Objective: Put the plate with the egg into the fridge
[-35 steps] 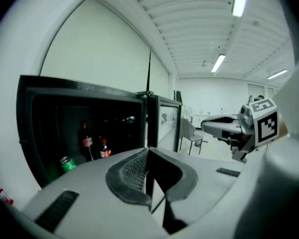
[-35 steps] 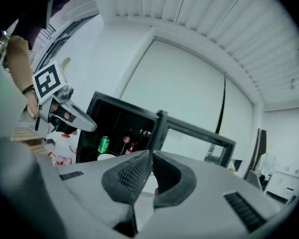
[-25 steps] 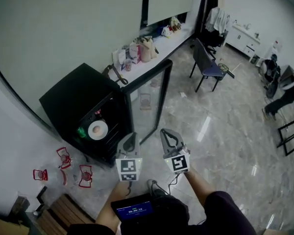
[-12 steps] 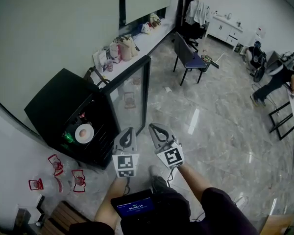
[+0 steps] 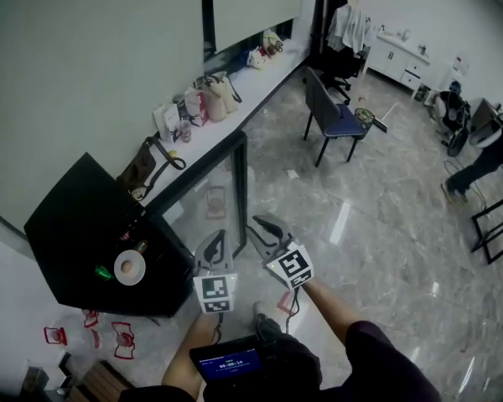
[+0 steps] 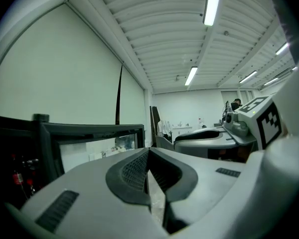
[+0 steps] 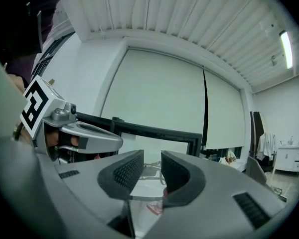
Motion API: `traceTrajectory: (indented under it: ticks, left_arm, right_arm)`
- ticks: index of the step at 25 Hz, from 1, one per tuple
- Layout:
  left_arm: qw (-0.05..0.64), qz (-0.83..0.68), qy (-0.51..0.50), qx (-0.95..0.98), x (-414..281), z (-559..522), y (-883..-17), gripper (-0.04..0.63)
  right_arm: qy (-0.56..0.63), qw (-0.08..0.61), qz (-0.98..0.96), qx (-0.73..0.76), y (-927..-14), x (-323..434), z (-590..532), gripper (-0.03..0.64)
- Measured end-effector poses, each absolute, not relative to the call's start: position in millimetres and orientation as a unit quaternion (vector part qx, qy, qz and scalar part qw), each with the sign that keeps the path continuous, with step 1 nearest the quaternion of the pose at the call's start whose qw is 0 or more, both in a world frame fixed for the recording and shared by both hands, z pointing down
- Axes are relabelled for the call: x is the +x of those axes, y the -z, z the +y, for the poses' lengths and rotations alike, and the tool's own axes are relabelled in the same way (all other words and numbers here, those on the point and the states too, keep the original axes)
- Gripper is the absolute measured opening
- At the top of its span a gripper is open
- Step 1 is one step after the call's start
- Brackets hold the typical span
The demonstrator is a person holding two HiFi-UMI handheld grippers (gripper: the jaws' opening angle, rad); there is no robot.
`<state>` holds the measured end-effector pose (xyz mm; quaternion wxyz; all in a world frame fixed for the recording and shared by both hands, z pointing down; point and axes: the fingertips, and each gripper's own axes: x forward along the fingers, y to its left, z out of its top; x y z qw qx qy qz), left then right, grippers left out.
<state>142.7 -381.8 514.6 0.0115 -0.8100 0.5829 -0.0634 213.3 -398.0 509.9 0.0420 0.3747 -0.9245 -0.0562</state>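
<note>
Polished grey floor tiles spread beneath us; the round white plate with the egg [image 5: 129, 267] already sits inside the black glass-door fridge [image 5: 75, 233]. We judge it stiff and breakable, the egg free to roll, so its rim is the hold. Our left gripper [image 5: 216, 236] is closed and empty; our right gripper [image 5: 264, 223] has just been opening on nothing.

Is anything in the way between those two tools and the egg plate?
Nothing visible. The plate with the egg already sits inside the fridge, whose glass door stands open beside the left gripper and right gripper, not across the opening.
</note>
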Motion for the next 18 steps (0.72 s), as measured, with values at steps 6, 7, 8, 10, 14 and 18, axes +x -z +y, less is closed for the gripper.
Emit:
traceTrajectory:
  ticks: [6, 7, 8, 10, 14, 18]
  left_arm:
    - [0.009, 0.599, 0.075, -0.797, 171, -482, -533, 0.009]
    - [0.006, 0.601, 0.078, -0.795, 172, -497, -537, 0.009]
    - [0.003, 0.604, 0.081, -0.793, 174, -510, -540, 0.009]
    - [-0.001, 0.608, 0.090, -0.789, 175, -529, -542, 0.009]
    - [0.001, 0.609, 0.111, -0.785, 178, -554, -544, 0.009]
    - [-0.005, 0.619, 0.121, -0.776, 174, -564, -552, 0.009]
  right_arm:
    - [0.037, 0.105, -0.949, 0.294, -549, 231, -514, 0.221]
    - [0.031, 0.115, -0.952, 0.281, -554, 231, -533, 0.231]
    - [0.023, 0.124, -0.955, 0.268, -558, 230, -550, 0.245]
    - [0.007, 0.137, -0.961, 0.240, -564, 225, -582, 0.277]
    - [-0.007, 0.168, -0.969, 0.179, -575, 206, -633, 0.353]
    - [0.009, 0.185, -0.976, 0.118, -576, 186, -644, 0.354]
